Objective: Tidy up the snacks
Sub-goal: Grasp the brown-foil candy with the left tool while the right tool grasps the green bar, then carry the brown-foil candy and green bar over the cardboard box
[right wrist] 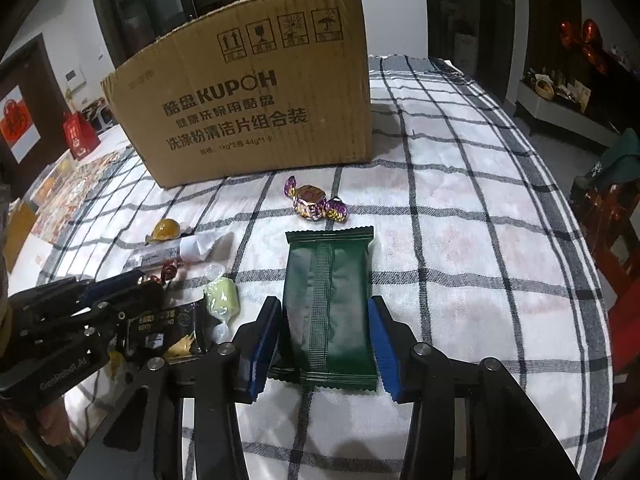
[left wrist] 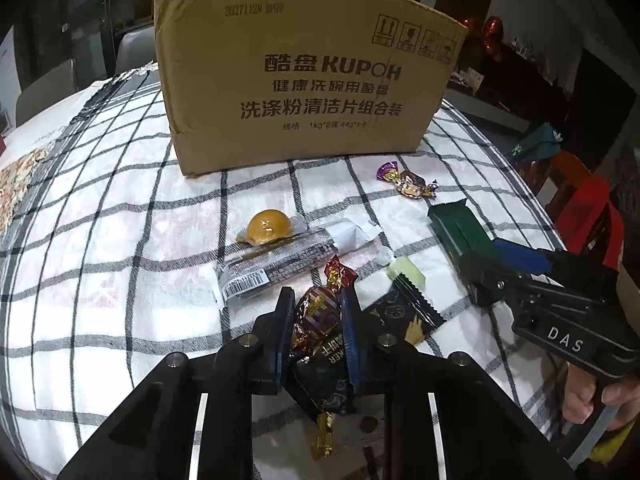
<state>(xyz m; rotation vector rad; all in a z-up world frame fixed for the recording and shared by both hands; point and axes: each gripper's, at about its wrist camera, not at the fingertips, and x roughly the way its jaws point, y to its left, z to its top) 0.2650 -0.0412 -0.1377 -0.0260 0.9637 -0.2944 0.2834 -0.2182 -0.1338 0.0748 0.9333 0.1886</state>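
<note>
My left gripper (left wrist: 318, 304) is shut on a red and gold foil candy (left wrist: 320, 314), low over the checked tablecloth (left wrist: 120, 240). Under it lies a black snack packet (left wrist: 320, 384). My right gripper (right wrist: 324, 312) has both blue pads against the long sides of a dark green packet (right wrist: 326, 300) that lies flat on the cloth. In the left wrist view that gripper (left wrist: 480, 268) shows at the right, on the green packet (left wrist: 460, 228). A cardboard box (left wrist: 304, 80) stands behind the snacks, also in the right wrist view (right wrist: 248, 112).
Loose on the cloth are a purple foil candy (right wrist: 314, 202), a yellow jelly cup (left wrist: 266, 226), a long dark bar packet (left wrist: 280, 264), a pale green candy (left wrist: 406, 272) and a black and gold packet (left wrist: 404, 312). The table's edge (right wrist: 592, 280) curves at the right.
</note>
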